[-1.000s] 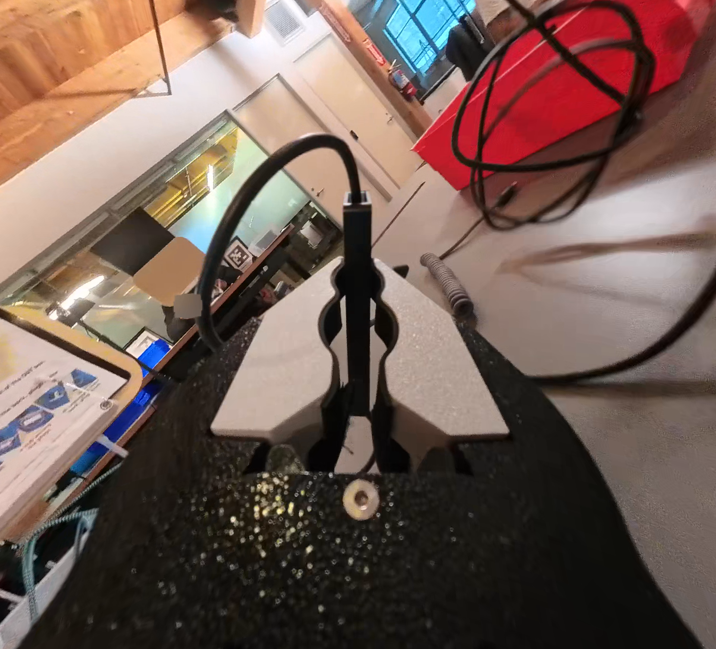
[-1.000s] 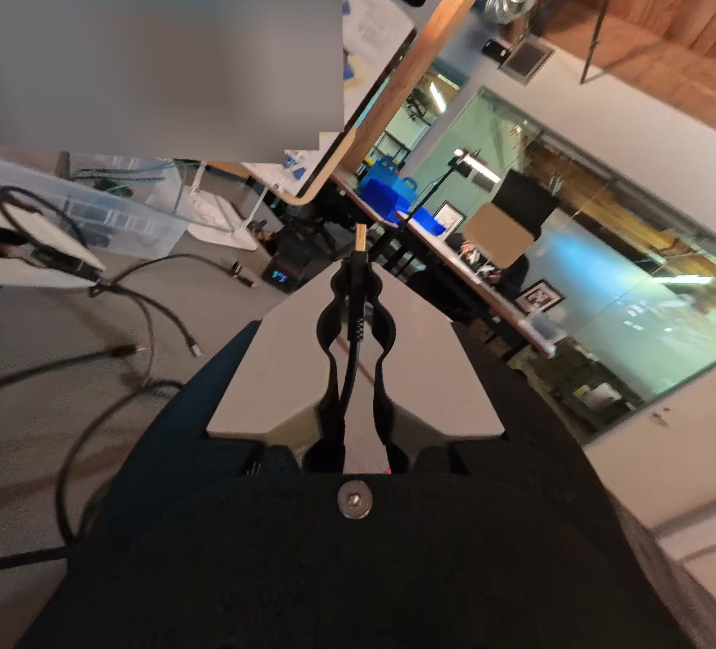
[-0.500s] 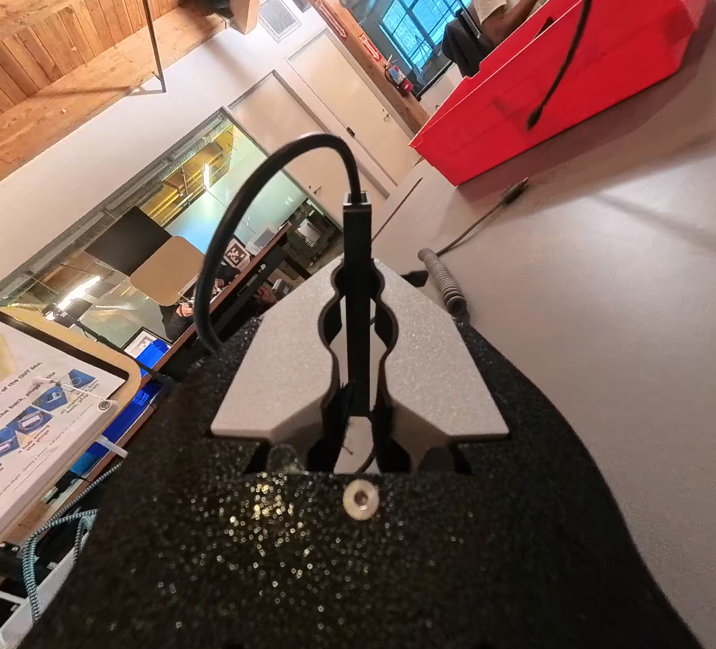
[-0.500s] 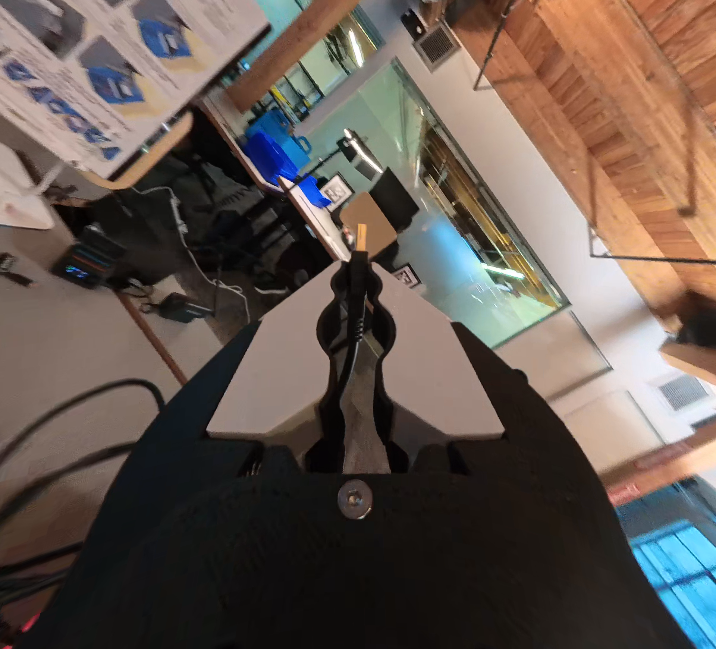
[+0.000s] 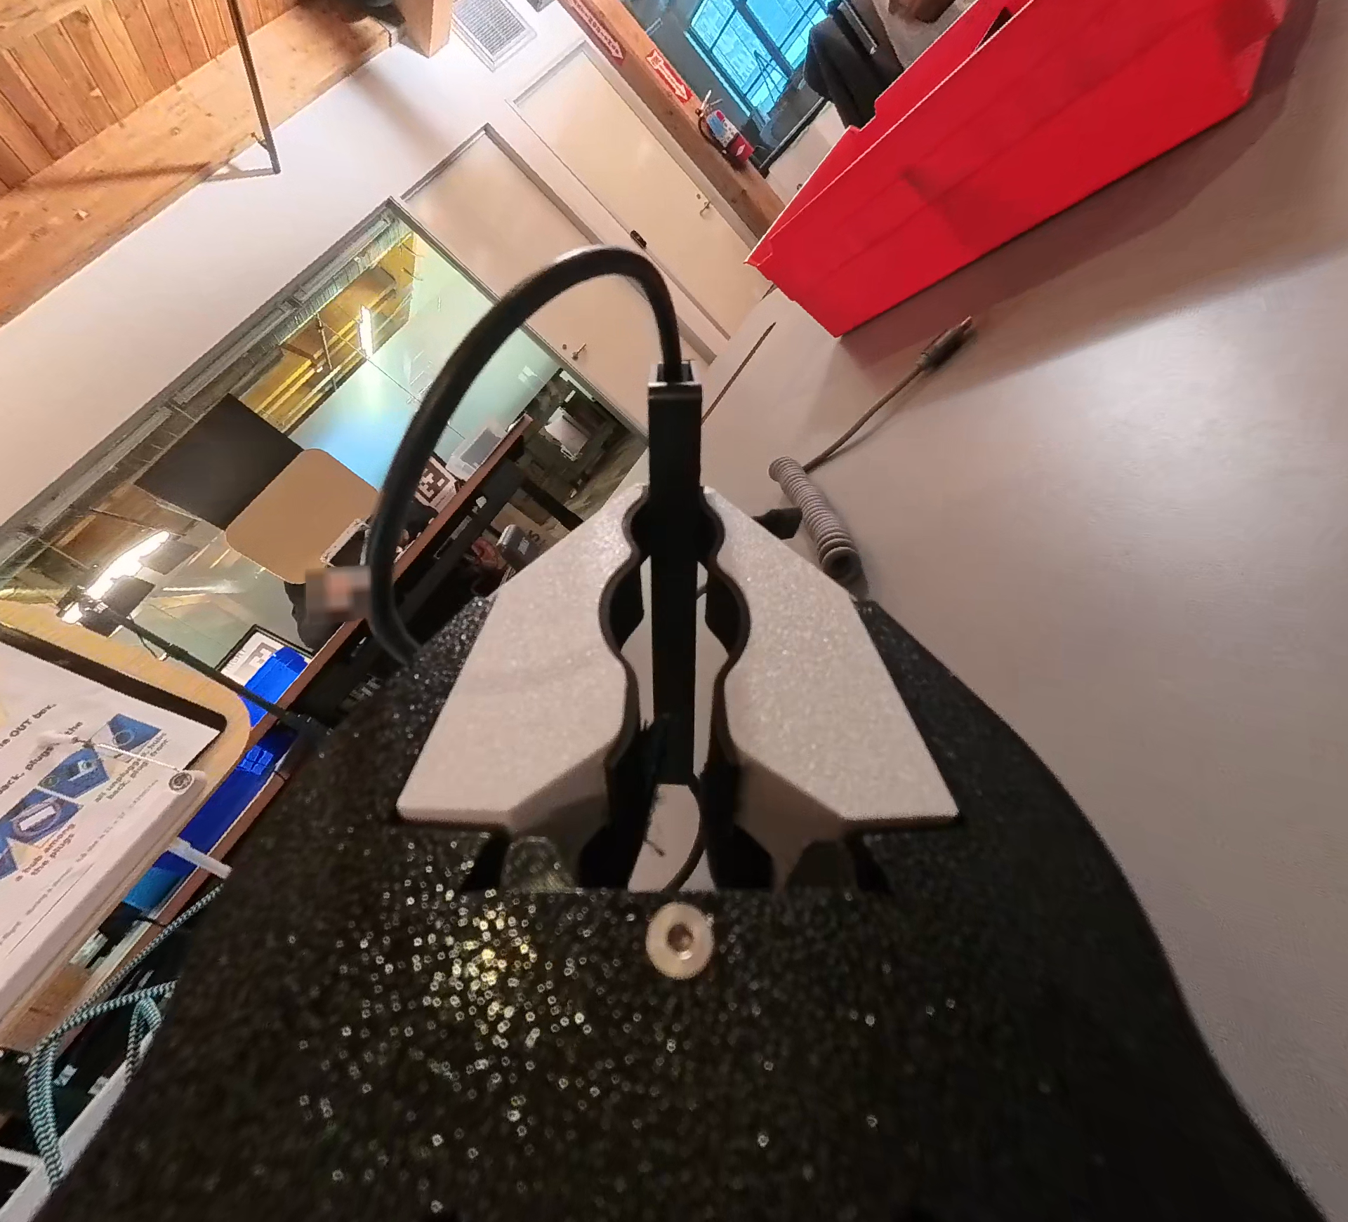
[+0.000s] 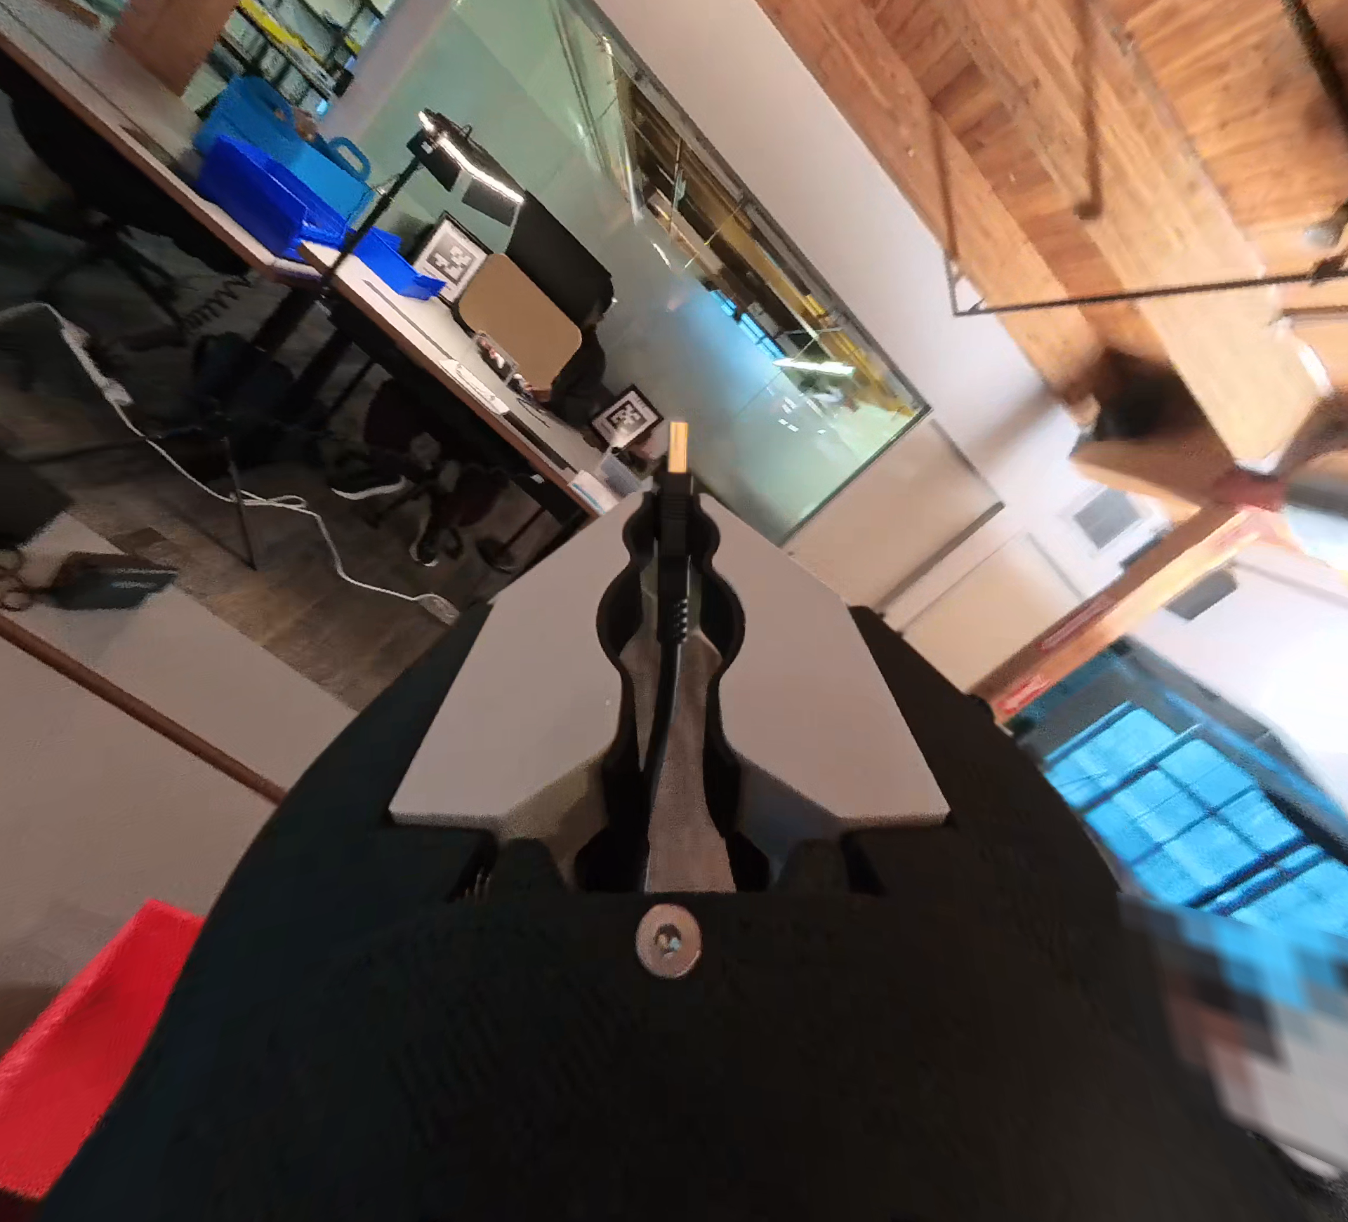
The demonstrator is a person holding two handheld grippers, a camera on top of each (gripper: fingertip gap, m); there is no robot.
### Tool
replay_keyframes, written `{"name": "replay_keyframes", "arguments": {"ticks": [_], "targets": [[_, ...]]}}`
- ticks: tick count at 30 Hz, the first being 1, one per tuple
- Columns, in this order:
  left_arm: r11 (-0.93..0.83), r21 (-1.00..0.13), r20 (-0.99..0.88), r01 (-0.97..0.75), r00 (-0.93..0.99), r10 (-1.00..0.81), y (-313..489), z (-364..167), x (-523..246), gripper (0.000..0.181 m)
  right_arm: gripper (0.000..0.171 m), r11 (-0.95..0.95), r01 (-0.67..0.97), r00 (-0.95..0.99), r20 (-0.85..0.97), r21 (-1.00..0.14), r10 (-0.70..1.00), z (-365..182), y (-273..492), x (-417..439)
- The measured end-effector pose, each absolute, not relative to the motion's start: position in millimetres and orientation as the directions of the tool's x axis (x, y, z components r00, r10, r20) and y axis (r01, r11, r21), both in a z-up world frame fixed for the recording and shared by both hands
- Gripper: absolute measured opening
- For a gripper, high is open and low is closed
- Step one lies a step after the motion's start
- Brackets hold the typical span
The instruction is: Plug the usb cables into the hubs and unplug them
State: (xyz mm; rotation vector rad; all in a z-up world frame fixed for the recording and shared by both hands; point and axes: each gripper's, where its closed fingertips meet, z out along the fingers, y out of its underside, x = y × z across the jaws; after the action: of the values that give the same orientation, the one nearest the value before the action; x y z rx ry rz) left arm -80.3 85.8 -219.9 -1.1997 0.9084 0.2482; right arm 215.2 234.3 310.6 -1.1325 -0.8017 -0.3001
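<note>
My left gripper [image 5: 675,516] is shut on a slim black USB hub [image 5: 675,531]. The hub stands upright between the grey fingers [image 5: 547,662], and its black lead [image 5: 467,385] arcs from its top over to the left. My right gripper [image 6: 675,516] is shut on a black USB cable [image 6: 672,603]. The cable's gold plug tip [image 6: 678,447] pokes out past the fingertips, and the cord runs back between the jaws. Both grippers are tilted and held up above the grey table [image 5: 1094,531]. Neither view shows the other gripper.
A red bin [image 5: 1058,129] stands at the table's far right, and its corner shows in the right wrist view [image 6: 87,1012]. A thin cable end [image 5: 941,341] and a grey coiled cord [image 5: 817,516] lie on the table. A printed sheet on a board [image 5: 87,822] is at left. A person sits beyond the bin. The tips of one gripper are about 65 cm away from the tips of the other.
The right gripper has swung up and to the right with the cable; the table and cables dropped out of its view. The hanging cable loops have left the left wrist view. Both grips hold.
</note>
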Motion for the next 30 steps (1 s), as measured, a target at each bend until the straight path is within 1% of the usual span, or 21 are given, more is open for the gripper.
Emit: {"name": "replay_keyframes", "arguments": {"ticks": [3, 8, 14, 18, 22, 26, 30], "targets": [[0.383, -0.69, -0.721, -0.614, 0.631, -0.287, 86, -221, -80, 0.008, 0.007, 0.382, 0.561, 0.716, 0.662, -0.735, 0.221, 286, 245, 225], [0.382, -0.688, -0.724, -0.618, 0.626, -0.291, 86, -222, -79, 0.008, 0.007, 0.326, 0.592, 0.7, 0.671, -0.737, 0.244, 245, 261, 233], [0.373, -0.692, -0.72, -0.619, 0.634, -0.284, 87, -222, -79, 0.008, 0.007, 0.307, 0.555, 0.711, 0.632, -0.773, 0.308, 215, 264, 240], [0.371, -0.688, -0.724, -0.624, 0.627, -0.288, 87, -223, -78, 0.008, 0.007, 0.3, 0.542, 0.693, 0.619, -0.785, 0.37, 185, 260, 238], [0.375, -0.678, -0.733, -0.632, 0.617, -0.286, 86, -224, -76, 0.008, 0.007, 0.299, 0.535, 0.65, 0.61, -0.791, 0.453, 142, 249, 231], [0.377, -0.672, -0.74, -0.638, 0.609, -0.287, 86, -225, -75, 0.008, 0.007, 0.284, 0.533, 0.572, 0.586, -0.797, 0.574, 87, 235, 219], [0.375, -0.67, -0.742, -0.641, 0.603, -0.293, 85, -226, -74, 0.008, 0.007, 0.237, 0.596, 0.46, 0.568, -0.767, 0.682, 19, 229, 214]]}}
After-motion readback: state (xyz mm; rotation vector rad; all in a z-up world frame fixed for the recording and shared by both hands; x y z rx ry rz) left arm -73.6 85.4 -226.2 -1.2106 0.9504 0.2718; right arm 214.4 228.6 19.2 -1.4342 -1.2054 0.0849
